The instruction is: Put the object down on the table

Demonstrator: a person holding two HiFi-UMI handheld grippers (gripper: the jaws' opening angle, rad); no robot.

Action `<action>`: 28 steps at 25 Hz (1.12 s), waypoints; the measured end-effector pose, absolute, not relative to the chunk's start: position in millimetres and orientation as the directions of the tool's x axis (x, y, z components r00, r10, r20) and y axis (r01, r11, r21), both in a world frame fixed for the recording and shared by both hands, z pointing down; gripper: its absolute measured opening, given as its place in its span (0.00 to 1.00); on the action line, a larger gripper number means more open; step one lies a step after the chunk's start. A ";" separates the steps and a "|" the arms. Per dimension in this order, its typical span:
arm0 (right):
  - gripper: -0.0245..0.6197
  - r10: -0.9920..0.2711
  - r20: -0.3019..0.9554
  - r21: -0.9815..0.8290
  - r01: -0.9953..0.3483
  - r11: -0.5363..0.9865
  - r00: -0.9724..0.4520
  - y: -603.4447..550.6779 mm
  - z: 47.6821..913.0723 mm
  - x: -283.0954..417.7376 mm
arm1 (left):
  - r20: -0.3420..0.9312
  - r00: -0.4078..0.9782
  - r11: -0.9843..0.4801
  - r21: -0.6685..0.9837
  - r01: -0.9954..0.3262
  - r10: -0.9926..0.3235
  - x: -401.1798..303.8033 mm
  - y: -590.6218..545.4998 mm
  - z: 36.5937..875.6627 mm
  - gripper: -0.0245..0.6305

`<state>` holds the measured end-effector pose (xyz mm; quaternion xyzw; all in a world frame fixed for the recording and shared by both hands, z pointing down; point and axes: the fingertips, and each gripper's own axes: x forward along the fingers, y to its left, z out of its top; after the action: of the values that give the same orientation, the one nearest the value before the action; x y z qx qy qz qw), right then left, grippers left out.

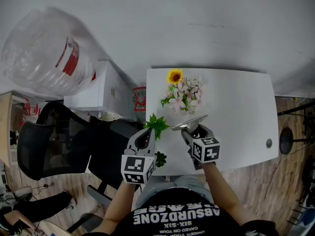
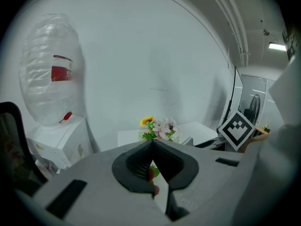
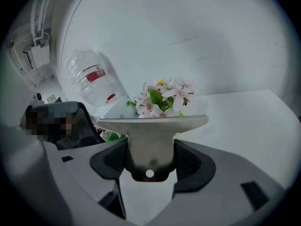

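Note:
My left gripper (image 1: 146, 135) is shut on a green leafy sprig (image 1: 156, 124) above the near left edge of the white table (image 1: 236, 112). In the left gripper view the jaws (image 2: 151, 171) are pressed together, with a bit of red and green pinched between them. My right gripper (image 1: 190, 131) is shut on a flat metal scraper blade (image 1: 189, 122), held just above the table; in the right gripper view the blade (image 3: 153, 131) stands wide across the jaws (image 3: 150, 160). A bunch of pink flowers with a sunflower (image 1: 183, 94) lies just beyond both grippers.
A big clear water bottle (image 1: 44, 53) sits on a white dispenser (image 1: 101, 95) left of the table. A black office chair (image 1: 54, 141) stands near left. A red cup (image 1: 140, 98) is by the table's left edge. A grommet (image 1: 268, 143) marks the table's right side.

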<state>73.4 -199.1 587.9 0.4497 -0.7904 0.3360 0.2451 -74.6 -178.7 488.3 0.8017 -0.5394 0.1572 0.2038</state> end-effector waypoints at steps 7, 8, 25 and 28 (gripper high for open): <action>0.48 -0.530 0.705 -0.314 -0.877 0.363 -0.471 -201.8 596.9 74.9 | 0.479 0.369 -0.334 0.160 -0.929 -0.796 -73.0 -178.6 490.2 0.04; 0.48 -0.529 0.706 -0.315 -0.878 0.360 -0.471 -202.0 598.2 75.2 | 0.481 0.369 -0.334 0.160 -0.929 -0.795 -73.0 -178.5 490.7 0.04; 0.48 -0.487 0.744 -0.313 -0.882 0.352 -0.458 -203.4 623.4 79.0 | 0.501 0.361 -0.323 0.164 -0.932 -0.787 -73.6 -179.5 499.3 0.04; 0.48 -0.480 0.750 -0.308 -0.883 0.354 -0.454 -204.0 628.4 79.5 | 0.507 0.357 -0.319 0.163 -0.934 -0.785 -74.6 -179.3 501.4 0.04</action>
<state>79.5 -204.0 628.4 0.4407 -0.7735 0.3590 0.2805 -74.6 -179.3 501.4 0.7941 -0.5409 0.1701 0.2187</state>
